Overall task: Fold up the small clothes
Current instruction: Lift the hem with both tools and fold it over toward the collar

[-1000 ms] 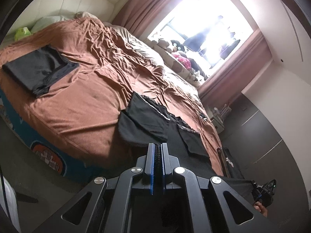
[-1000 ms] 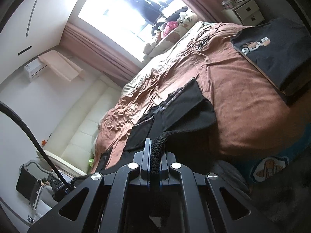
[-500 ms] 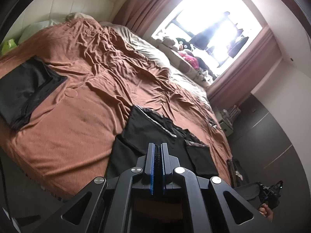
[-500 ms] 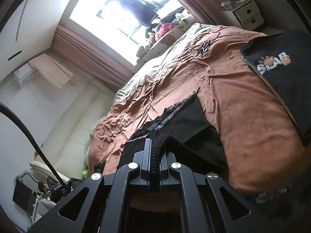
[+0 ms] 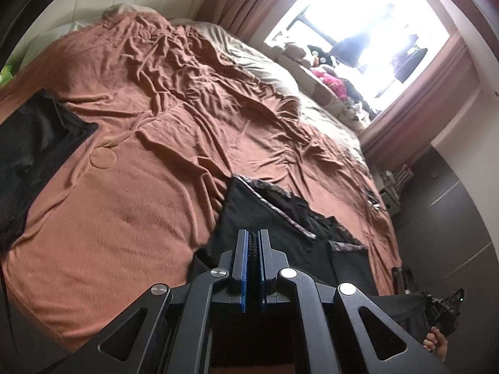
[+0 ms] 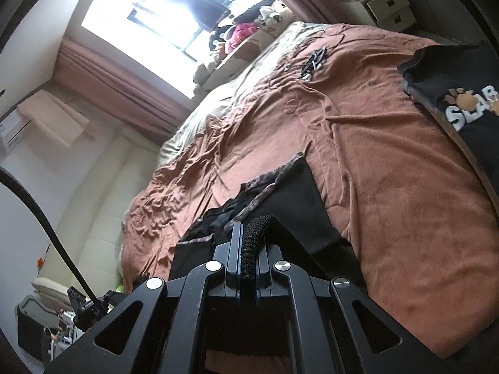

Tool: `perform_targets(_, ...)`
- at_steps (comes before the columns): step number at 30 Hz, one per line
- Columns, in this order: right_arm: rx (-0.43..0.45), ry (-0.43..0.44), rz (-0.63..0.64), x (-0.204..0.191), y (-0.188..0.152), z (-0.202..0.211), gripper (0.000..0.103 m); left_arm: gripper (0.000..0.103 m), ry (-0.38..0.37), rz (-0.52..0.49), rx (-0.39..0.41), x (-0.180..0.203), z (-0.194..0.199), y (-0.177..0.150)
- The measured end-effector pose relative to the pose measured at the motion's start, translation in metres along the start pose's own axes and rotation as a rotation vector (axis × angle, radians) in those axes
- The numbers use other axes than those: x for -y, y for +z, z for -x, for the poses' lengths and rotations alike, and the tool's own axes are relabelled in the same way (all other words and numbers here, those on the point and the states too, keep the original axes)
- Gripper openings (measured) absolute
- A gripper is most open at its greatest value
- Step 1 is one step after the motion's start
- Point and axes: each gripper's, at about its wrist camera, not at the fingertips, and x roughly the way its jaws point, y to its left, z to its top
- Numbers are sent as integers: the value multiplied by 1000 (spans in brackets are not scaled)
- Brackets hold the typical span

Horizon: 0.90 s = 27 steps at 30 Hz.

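Here, both grippers, left [image 5: 253,243] and right [image 6: 249,233], are clamped on the black garment's [image 5: 265,215] hem, spreading it flat over the bed [image 5: 140,187], likely ready for folding.

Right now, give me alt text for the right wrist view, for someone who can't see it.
The right hand-held gripper is shut on the ribbed waistband of a black pair of shorts, which trails away over a rumpled rust-brown bedspread. A folded black printed T-shirt lies at the bed's right edge, and a bright window is behind.
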Motion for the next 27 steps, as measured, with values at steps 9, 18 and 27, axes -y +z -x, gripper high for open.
perform_targets(9,-48,-54,-24,4,30,-61,2,6,76,0,-55,-6,-66,26)
perform_targets(18,-101,-120,-46,15,50,-110,2,6,133,10,-106,-18,-126,45)
perform_targets(27,-125,-185,-66,23,65,-157,2,6,192,10,-158,-28,-183,59)
